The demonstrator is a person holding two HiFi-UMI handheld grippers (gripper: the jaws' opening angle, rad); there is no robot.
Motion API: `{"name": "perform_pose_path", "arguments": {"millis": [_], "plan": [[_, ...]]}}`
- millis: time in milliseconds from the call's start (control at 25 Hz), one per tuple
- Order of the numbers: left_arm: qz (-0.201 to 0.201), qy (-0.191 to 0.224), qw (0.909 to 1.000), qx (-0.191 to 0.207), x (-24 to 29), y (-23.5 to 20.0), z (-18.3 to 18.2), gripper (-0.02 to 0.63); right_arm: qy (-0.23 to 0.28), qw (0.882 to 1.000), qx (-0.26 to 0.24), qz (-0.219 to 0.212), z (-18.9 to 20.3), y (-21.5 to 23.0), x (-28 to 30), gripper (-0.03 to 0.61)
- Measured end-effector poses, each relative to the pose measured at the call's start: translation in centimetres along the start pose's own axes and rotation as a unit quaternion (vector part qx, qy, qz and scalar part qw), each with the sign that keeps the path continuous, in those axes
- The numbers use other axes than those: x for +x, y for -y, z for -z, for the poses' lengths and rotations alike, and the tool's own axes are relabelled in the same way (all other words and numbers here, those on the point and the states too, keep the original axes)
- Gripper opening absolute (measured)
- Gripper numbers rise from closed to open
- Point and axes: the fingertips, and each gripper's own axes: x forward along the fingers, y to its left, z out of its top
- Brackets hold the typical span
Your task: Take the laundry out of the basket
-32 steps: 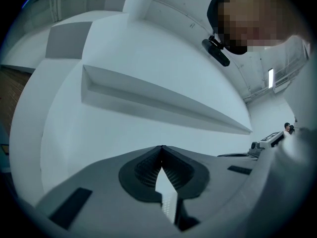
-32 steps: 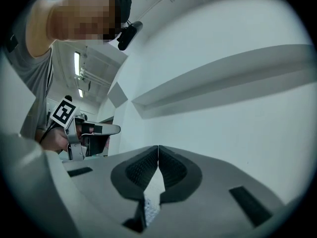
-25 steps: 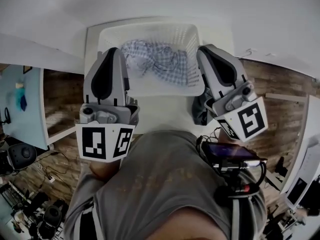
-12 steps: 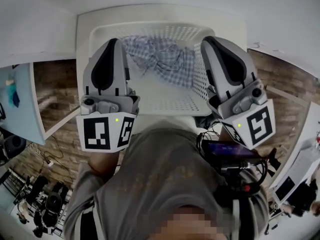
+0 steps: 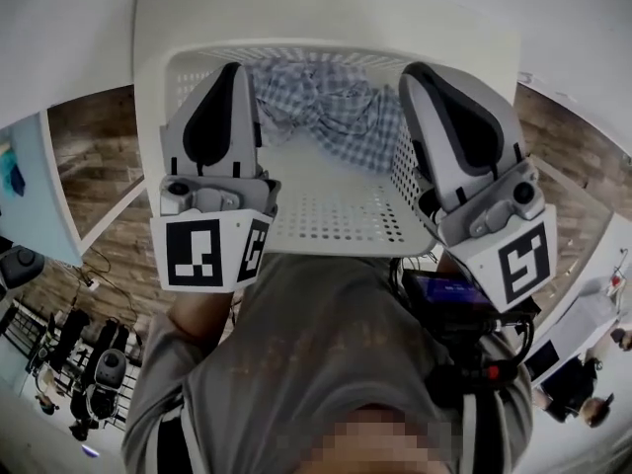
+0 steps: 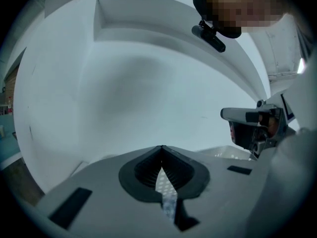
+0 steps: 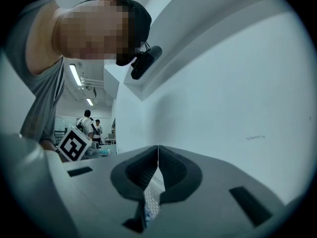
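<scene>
A white perforated laundry basket (image 5: 341,227) stands on a white surface in front of me. A blue-and-white checked cloth (image 5: 331,107) lies crumpled against its far wall; the near part of its floor is bare. My left gripper (image 5: 229,67) hangs over the basket's left side and is shut, with nothing held. My right gripper (image 5: 415,69) hangs over the right wall, also shut and empty. In the left gripper view the jaws (image 6: 161,148) meet at their tips. The right gripper view shows its jaws (image 7: 158,147) closed the same way.
The basket rests on a white table (image 5: 148,38) against a white wall. Wooden floor (image 5: 89,136) shows on both sides, and a pale blue table (image 5: 20,196) stands at the left. A dark device with cables (image 5: 454,294) hangs at the person's chest. People stand far off at the right.
The basket has come nearer and fills more of the head view. Both grippers now hang over its sides instead of in front of it. Both stay shut.
</scene>
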Motion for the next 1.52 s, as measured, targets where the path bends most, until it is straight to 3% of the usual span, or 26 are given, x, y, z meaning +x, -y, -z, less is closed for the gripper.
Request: {"name": "perform_pose_path", "arguments": {"millis": [280,480,560,880,1080,1520], "plan": [[0.004,-0.056,0.9984,-0.002,1.6,-0.5,4.0,0.008,0.008,0.998,0.019,-0.052,-0.3,-0.8,1.3,0.009],[0.027,-0.106,0.9937,-0.02,2.4,-0.2,6.4,0.019,0.022,0.998,0.043,-0.05,-0.7,-0.2,1.1,0.009],[0.04,-0.131,0.9903,-0.024,2.7,0.3,7.5,0.128,0.026,0.997,0.048,-0.048,-1.0,0.0,0.8,0.009],[0.05,-0.204,0.9776,0.018,3.5,0.9,10.9,0.279,0.052,0.995,0.072,-0.047,-1.6,0.8,-0.7,0.009],[0.067,-0.246,0.9664,0.031,3.7,1.2,13.2,0.321,0.059,0.994,0.084,-0.041,-1.5,1.1,-1.6,0.009],[0.045,-0.317,0.9457,0.058,4.3,-0.4,17.0,0.342,0.072,0.992,0.095,-0.03,-1.6,1.7,-2.9,0.009]]}}
